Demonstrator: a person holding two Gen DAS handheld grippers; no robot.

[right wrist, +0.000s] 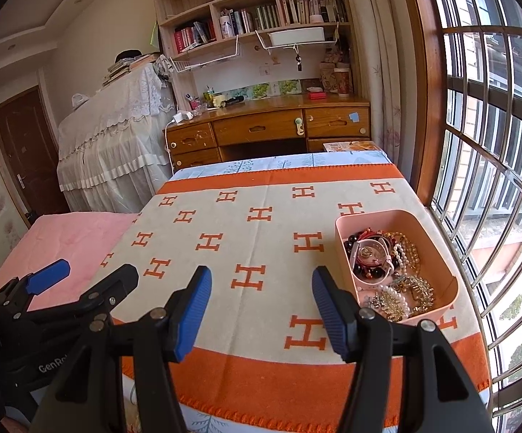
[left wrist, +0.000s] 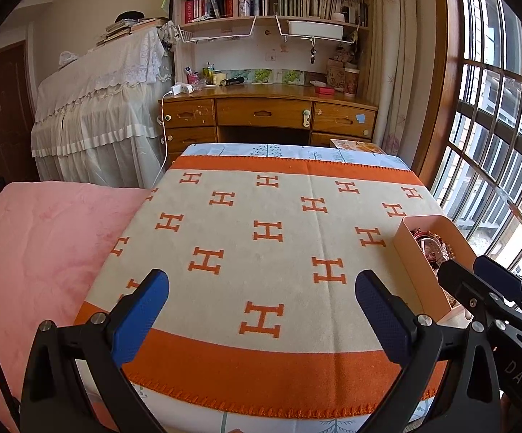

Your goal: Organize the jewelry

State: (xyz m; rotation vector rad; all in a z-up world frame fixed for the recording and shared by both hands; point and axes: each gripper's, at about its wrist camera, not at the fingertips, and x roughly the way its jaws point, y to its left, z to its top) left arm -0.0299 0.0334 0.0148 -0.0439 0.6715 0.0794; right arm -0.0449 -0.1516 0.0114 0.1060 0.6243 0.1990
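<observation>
Left gripper (left wrist: 261, 306) and right gripper (right wrist: 261, 306): ribbed blue pads spread apart, empty | rounded pink tray (right wrist: 343, 232): tangled beaded jewelry (right wrist: 394, 270) | woven orange-and-cream blanket (right wrist: 261, 245).

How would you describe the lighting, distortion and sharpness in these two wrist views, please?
Left wrist: daylight from the window blows out its panes; fisheye bends the bars; the blanket is sharp. Right wrist: same bowing and dark corners; the pink box and its jewelry are evenly lit and crisp.
</observation>
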